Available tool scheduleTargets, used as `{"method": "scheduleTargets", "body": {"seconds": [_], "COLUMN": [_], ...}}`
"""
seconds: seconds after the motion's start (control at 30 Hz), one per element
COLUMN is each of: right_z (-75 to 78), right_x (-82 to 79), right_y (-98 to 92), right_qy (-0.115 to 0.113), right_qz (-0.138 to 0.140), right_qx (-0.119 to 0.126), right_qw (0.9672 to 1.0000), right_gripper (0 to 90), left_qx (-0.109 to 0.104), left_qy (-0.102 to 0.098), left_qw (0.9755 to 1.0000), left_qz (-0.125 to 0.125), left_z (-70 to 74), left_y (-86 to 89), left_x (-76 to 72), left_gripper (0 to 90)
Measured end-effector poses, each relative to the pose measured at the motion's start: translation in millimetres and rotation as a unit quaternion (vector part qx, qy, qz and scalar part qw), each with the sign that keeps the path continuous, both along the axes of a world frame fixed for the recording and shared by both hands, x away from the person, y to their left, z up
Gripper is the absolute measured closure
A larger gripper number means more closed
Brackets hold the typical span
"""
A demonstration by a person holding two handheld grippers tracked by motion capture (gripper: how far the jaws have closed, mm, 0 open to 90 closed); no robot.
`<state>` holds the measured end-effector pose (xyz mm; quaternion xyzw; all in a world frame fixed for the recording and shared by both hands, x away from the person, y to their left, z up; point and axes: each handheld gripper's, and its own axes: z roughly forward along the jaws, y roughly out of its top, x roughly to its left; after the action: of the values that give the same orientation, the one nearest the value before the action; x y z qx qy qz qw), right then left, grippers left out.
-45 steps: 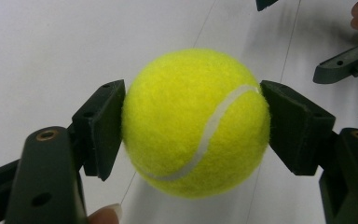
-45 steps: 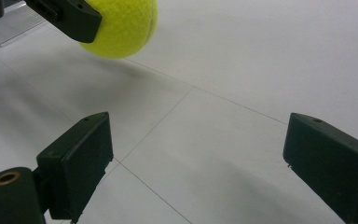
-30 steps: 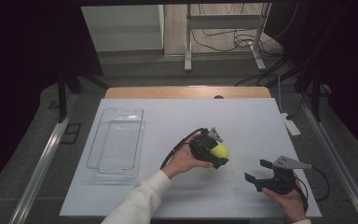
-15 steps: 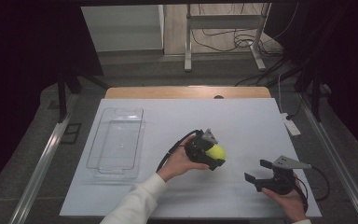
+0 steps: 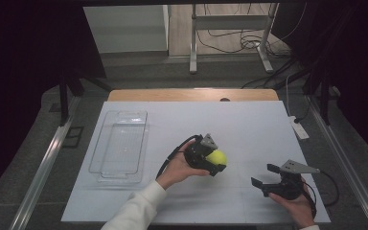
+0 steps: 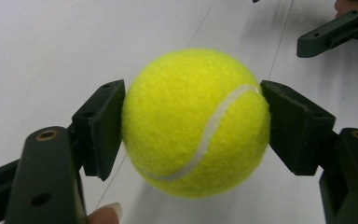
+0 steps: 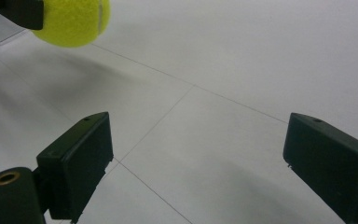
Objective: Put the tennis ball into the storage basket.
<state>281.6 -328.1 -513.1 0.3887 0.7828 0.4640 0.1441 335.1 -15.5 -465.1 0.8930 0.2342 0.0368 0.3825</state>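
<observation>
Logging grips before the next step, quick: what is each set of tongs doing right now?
Left tongs: closed on the ball.
Right tongs: open, holding nothing.

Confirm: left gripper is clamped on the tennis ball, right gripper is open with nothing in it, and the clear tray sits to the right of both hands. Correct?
One thing is off: the clear tray lies left of both hands, as the high view shows. The rest holds: the left gripper is clamped on the tennis ball, and the right gripper is open with nothing in it.
</observation>
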Motion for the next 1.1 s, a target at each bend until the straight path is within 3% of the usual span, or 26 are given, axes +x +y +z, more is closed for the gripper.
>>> {"method": "scheduleTargets", "body": {"seconds": [1.1], "right_z": [-0.4], "right_x": [0.1], "right_y": [0.2], "right_qy": [0.0], "right_qz": [0.001], "right_qx": [-0.002], "right_qw": [1.0], "right_gripper": [8.2], "left_qx": [-0.014], "left_qy": [-0.006], "left_qw": [0.9998], "left_qz": [0.015], "left_z": [-0.6], "left_y": [22.9], "left_x": [-7.7], "left_gripper": [26.8]}}
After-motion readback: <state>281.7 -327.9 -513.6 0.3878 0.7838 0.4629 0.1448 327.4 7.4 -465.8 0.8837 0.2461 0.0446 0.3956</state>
